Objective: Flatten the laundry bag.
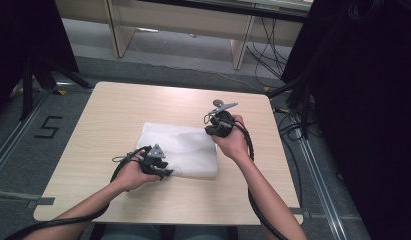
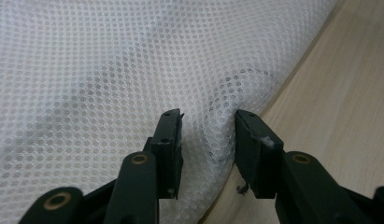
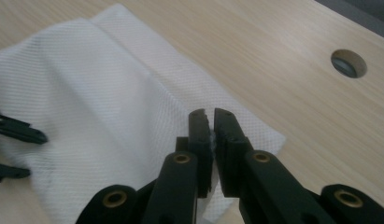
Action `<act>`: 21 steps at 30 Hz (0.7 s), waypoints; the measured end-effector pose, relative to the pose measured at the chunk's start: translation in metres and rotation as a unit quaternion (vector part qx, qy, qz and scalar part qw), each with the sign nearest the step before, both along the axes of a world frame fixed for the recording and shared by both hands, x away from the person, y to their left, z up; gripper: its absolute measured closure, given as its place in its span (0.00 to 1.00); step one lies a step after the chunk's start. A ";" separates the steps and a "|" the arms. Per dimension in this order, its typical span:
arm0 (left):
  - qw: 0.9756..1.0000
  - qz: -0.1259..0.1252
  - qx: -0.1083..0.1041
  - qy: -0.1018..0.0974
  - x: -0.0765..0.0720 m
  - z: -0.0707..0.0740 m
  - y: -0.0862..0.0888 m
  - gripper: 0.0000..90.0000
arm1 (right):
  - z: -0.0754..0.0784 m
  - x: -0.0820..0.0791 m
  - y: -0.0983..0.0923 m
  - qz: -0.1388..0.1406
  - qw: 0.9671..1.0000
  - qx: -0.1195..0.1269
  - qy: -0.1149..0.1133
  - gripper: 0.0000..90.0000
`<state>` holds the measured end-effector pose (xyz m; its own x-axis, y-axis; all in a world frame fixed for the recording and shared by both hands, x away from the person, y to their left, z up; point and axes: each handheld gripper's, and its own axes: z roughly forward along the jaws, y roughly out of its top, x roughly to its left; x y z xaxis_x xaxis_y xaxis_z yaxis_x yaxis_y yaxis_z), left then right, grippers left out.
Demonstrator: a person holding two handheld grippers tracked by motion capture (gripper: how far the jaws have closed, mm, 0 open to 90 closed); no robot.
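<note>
We see mesh cloth on table | left hand-held gripper apart, straddling a cloth fold | right hand-held gripper pinched on cloth's edge | right gripper view reveals table's hole

High view looks down on the table; both tool views (close-up) share the mesh cloth.

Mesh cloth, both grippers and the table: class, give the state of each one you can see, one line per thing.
Mesh cloth: white, lying folded on the table, one edge bunched up between the left gripper's jaws.
Left gripper: jaws partly open around the bunched cloth edge, pads not clearly pressing it.
Right gripper: jaws nearly together, a thin bit of the cloth pinched between them.
Table: wooden, with a round cable hole.
</note>
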<state>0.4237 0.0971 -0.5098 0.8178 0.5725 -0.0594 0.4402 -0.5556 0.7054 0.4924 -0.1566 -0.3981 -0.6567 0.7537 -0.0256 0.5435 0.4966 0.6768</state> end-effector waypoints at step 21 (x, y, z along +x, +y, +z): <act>1.000 0.018 -0.005 0.008 -0.001 0.000 -0.002 0.69 | -0.017 -0.075 0.003 0.113 0.991 0.028 0.067 0.97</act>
<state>0.4224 0.0951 -0.5098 0.7960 0.6002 -0.0790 0.4713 -0.5325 0.7030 0.4175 -0.1534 -0.4153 -0.8038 0.5843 0.1120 0.5098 0.5794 0.6359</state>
